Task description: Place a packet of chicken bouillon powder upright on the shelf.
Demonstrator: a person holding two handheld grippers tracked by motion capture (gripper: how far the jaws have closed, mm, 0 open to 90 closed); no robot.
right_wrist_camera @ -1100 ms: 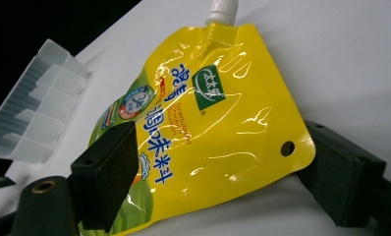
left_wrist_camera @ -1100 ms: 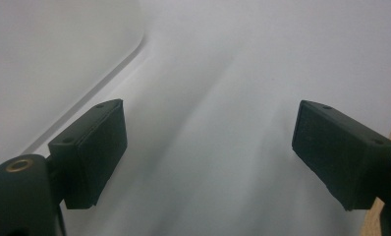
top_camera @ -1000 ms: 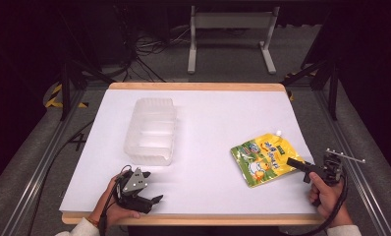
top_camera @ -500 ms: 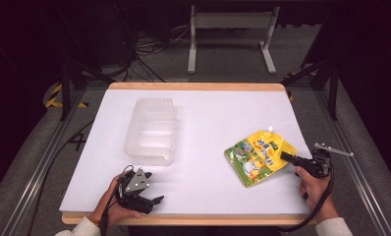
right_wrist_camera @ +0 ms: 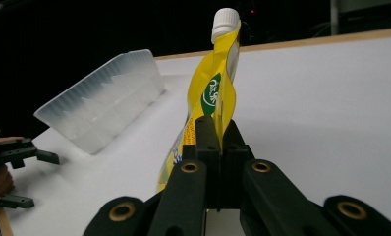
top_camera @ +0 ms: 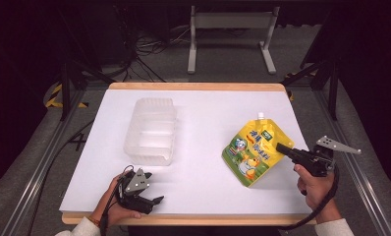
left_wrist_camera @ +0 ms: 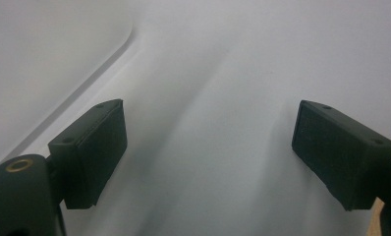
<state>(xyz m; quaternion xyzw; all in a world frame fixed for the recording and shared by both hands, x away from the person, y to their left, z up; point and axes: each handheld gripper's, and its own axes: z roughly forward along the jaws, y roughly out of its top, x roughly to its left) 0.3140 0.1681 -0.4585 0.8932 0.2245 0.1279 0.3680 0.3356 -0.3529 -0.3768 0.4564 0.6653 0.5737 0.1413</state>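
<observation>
Our right gripper [right_wrist_camera: 217,147] pinches the yellow spouted pouch [top_camera: 253,149] by its edge only, left gripper [top_camera: 143,195] idle and wide open; we judge the pouch could slip free.

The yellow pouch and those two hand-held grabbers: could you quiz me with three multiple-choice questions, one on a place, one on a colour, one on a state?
1. Where does the clear plastic container sit on the table?
A. its left half
B. its right edge
C. on the pouch

2. What colour is the cap on the yellow spouted pouch?
A. red
B. white
C. black

3. How stands the left gripper?
A. shut on the pouch
B. shut on nothing
C. open

Answers: 1 A, the high view shows it left of centre. 2 B, the right gripper view shows a white cap atop the pouch it pinches. 3 C, its jaws stand wide apart over bare table.
</observation>
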